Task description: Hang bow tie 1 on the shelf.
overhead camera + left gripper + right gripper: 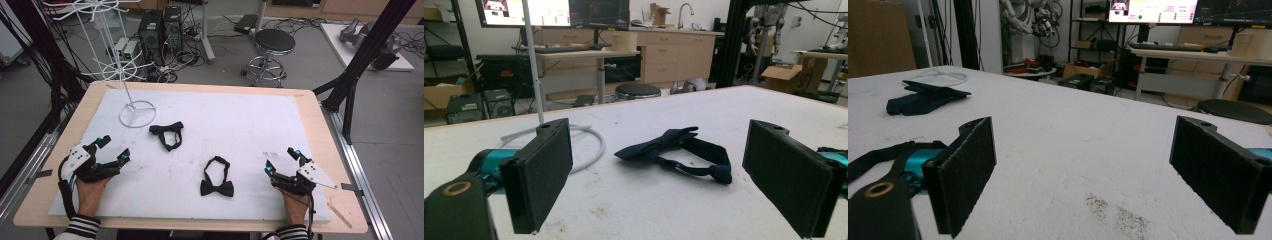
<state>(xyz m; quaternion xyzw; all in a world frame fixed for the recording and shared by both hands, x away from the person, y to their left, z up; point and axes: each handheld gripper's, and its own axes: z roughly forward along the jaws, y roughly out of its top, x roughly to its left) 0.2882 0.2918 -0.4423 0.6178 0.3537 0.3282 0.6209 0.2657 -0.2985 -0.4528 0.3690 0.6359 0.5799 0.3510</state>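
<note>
Two bow ties lie on the white mat. A dark navy bow tie sits left of centre, and a black bow tie lies nearer the front, its strap looped above it. My left gripper rests at the front left, open and empty. In the left gripper view the navy bow tie lies ahead between the wide jaws of the left gripper. My right gripper rests at the front right, open and empty. In the right gripper view the black tie's strap shows by the left jaw.
A white wire display stand stands on its ring base at the mat's back left, with hooked arms rising above. The wooden table edge frames the mat. A stool, computer towers and black frame posts stand beyond.
</note>
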